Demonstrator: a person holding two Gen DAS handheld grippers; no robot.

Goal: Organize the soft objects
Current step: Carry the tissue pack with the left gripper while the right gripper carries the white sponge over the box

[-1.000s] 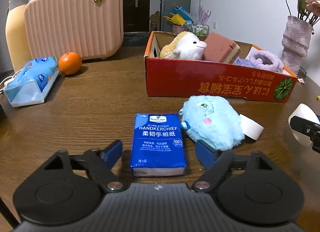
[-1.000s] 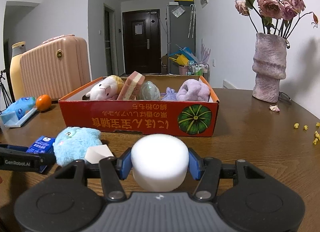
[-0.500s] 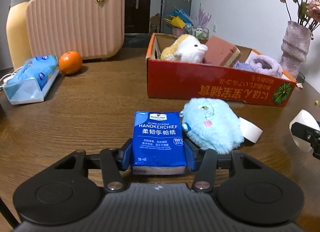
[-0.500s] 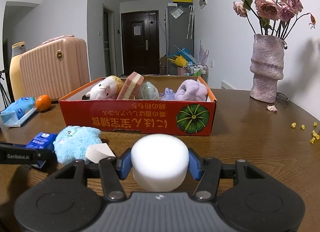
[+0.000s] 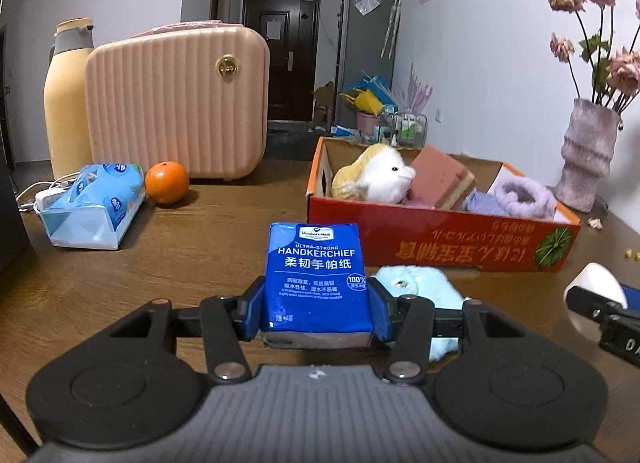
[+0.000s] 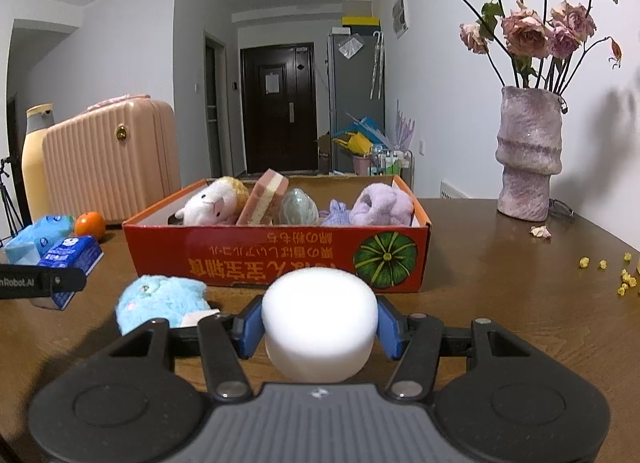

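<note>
My left gripper point(image 5: 316, 313) is shut on a blue handkerchief pack point(image 5: 316, 279), held tilted up a little above the table; the same pack point(image 6: 72, 259) shows at the left of the right wrist view. My right gripper point(image 6: 320, 327) is shut on a white foam cylinder point(image 6: 319, 323). A light blue plush toy point(image 5: 416, 283) point(image 6: 162, 303) lies on the table between the two grippers, with a white paper tag beside it. Behind stands the red cardboard box point(image 5: 440, 243) point(image 6: 276, 263) holding a white sheep plush point(image 6: 212, 203), a pink sponge point(image 6: 266, 199), an egg-shaped toy, and a purple slipper point(image 6: 382, 205).
A pink case point(image 5: 176, 103), an orange point(image 5: 167, 182), a blue tissue pack point(image 5: 96, 203) and a yellow flask point(image 5: 66, 99) stand at the back left. A vase of dried roses point(image 6: 528, 155) is at the right, with petals and crumbs point(image 6: 604, 267) scattered on the wood table.
The left gripper closed on the handkerchief pack and lifted it off the table, tilting it upward. The right gripper kept its hold on the foam cylinder without moving.
</note>
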